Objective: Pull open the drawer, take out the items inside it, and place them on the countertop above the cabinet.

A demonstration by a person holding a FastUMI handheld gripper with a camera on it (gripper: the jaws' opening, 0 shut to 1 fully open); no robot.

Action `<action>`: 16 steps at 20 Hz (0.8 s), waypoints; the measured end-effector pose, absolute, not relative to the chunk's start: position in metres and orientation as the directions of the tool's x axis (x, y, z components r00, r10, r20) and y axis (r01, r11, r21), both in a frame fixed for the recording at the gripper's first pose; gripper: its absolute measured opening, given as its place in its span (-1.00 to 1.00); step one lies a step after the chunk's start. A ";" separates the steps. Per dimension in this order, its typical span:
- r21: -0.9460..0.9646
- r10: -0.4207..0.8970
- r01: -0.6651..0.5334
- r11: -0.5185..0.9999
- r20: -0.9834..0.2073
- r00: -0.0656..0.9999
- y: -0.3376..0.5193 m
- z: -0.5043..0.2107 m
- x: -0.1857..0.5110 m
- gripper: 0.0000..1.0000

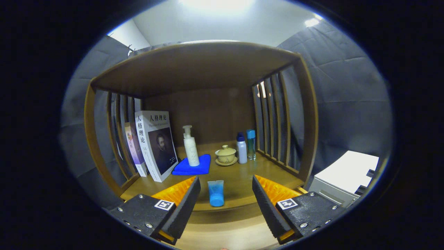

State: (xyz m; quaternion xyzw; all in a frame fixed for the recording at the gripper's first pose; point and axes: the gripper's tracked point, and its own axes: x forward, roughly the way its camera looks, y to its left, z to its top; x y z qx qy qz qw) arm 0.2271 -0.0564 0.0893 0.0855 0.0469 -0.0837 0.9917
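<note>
My gripper (225,201) is open, its two fingers spread wide with nothing pressed between them. A small blue tube (215,193) stands cap-down on the wooden countertop (239,180), near its front edge, just ahead of the fingers and in the gap between them. The tube is apart from both fingers. Below the countertop edge a strip of the wooden cabinet front (222,225) shows between the fingers; I cannot tell how the drawer stands.
On the countertop, farther back: two upright books (154,144) at the left, a white pump bottle (190,146) on a folded blue cloth (192,166), a lidded tea cup on a saucer (226,155), two small bottles (245,146). Slatted sides and a top shelf enclose it. A white box (347,175) lies right.
</note>
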 end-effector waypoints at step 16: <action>0.151 -0.165 0.166 0.974 -0.016 0.986 -0.042 0.058 0.111 0.84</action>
